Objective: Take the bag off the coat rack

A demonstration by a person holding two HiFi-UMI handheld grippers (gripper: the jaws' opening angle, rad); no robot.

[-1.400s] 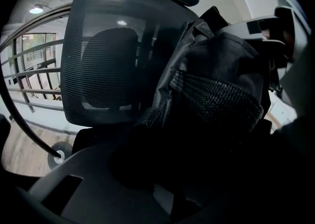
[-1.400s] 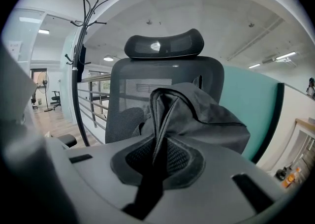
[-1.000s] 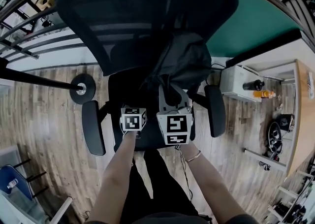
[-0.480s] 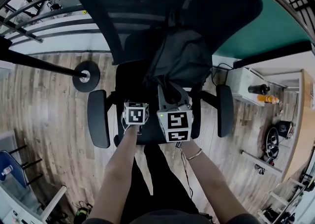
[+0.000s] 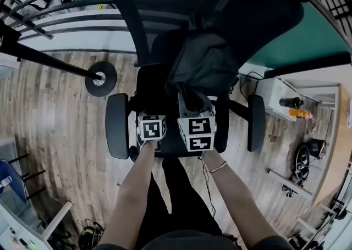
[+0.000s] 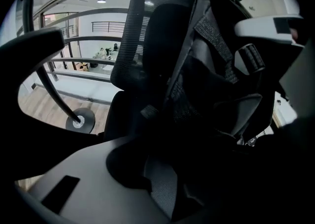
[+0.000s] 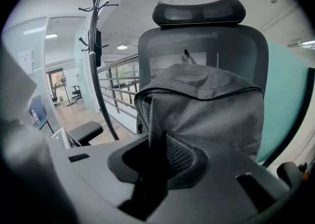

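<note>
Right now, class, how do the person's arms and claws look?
The left claw and right claw are pale grey, each topped by a cube of black-and-white markers. A cable trails from the right one. No forearm sleeves; a bracelet on the right wrist. Both claws have just been opening, bag fabric inside the right.

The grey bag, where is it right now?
In the head view's centre, the bag sits on the office chair, coat rack base to its left.
</note>
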